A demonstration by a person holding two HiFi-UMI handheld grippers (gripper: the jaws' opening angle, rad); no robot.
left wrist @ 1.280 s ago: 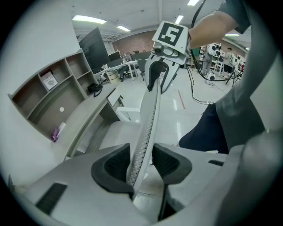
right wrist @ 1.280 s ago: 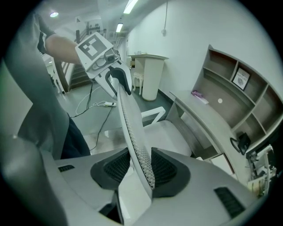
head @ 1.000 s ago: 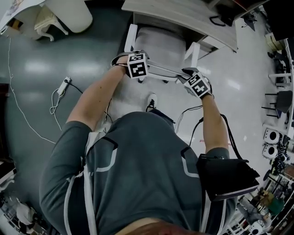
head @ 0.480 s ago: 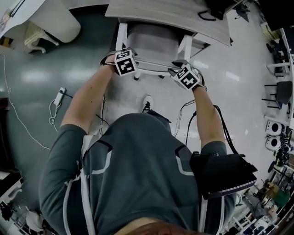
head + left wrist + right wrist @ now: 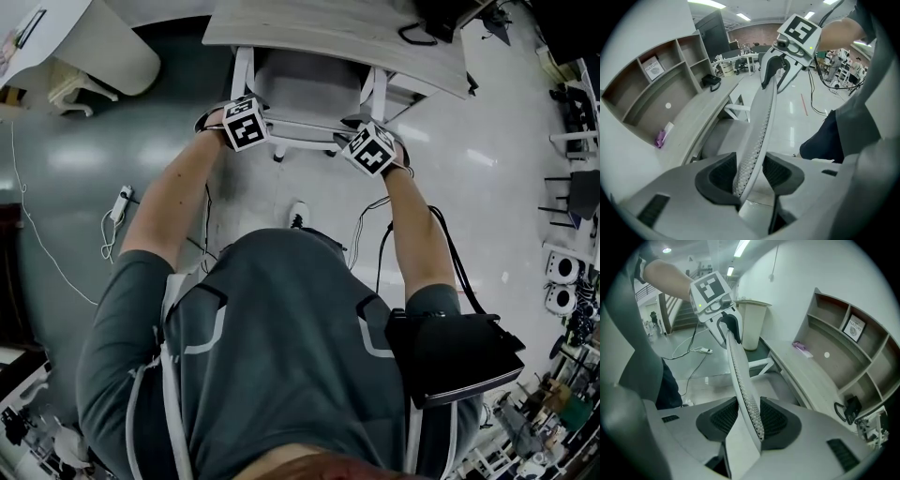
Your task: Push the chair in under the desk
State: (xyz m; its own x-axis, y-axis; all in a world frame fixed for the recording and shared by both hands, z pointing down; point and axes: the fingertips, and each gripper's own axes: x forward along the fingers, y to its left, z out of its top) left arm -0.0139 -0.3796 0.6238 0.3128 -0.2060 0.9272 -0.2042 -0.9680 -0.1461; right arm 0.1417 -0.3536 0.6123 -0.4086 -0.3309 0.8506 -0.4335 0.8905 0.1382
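The white mesh-backed chair (image 5: pixel 309 89) sits at the frame's top centre, its seat largely under the pale wood counter (image 5: pixel 394 47). The left gripper (image 5: pixel 750 177) straddles its backrest, jaws just opening and seemingly loose. The right gripper (image 5: pixel 743 420) has its jaws pinching the backrest.

I have both arms stretched out ahead and downward, left forearm (image 5: pixel 178 202) and right forearm (image 5: pixel 412 234) almost straight. The wrists are bent so each pair of tongs points steeply down. My left tongs (image 5: pixel 750 173) straddle the top edge of the chair back (image 5: pixel 764 117). Their jaws have just been opening, and the edge leans on one pad with a gap at the other. My right tongs (image 5: pixel 743 420) clamp that same edge, with both pads pressed against it.
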